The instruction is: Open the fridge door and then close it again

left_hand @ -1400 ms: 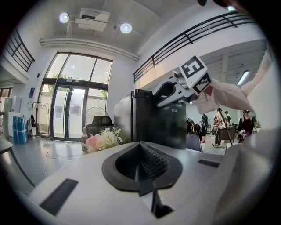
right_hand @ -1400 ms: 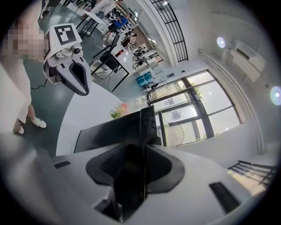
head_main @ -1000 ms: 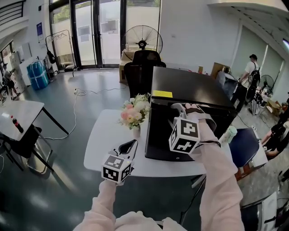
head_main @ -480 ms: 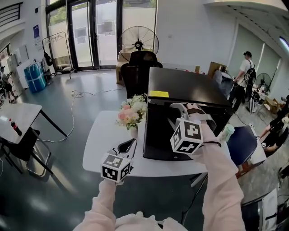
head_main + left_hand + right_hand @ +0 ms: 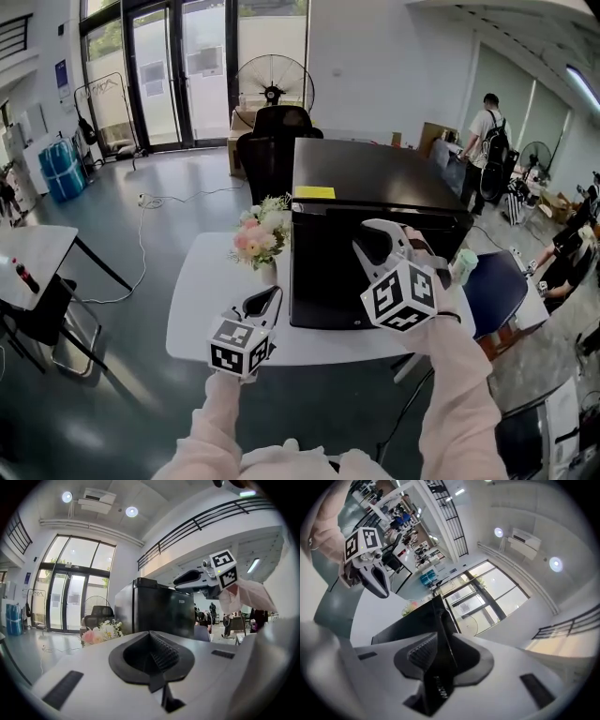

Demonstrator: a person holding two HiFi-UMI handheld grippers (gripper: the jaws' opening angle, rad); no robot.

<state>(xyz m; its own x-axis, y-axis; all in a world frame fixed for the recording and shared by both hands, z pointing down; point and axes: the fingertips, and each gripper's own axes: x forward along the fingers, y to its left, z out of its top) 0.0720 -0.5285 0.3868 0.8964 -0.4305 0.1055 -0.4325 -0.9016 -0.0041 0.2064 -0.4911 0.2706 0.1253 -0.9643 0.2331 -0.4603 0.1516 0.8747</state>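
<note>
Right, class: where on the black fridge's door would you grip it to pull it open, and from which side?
Take the fridge door by its thin edge near the upper right corner, coming from the front: no handle shows, and that edge fits between two jaws. The right gripper has it there, jaws just closing round it.

Left gripper point(image 5: 265, 302): held low, pointing about level, jaws together with nothing between them.
Right gripper point(image 5: 375, 242): held higher, jaws just closing onto the fridge door point(image 5: 323, 272) edge.
Arms: both reach forward.
</note>
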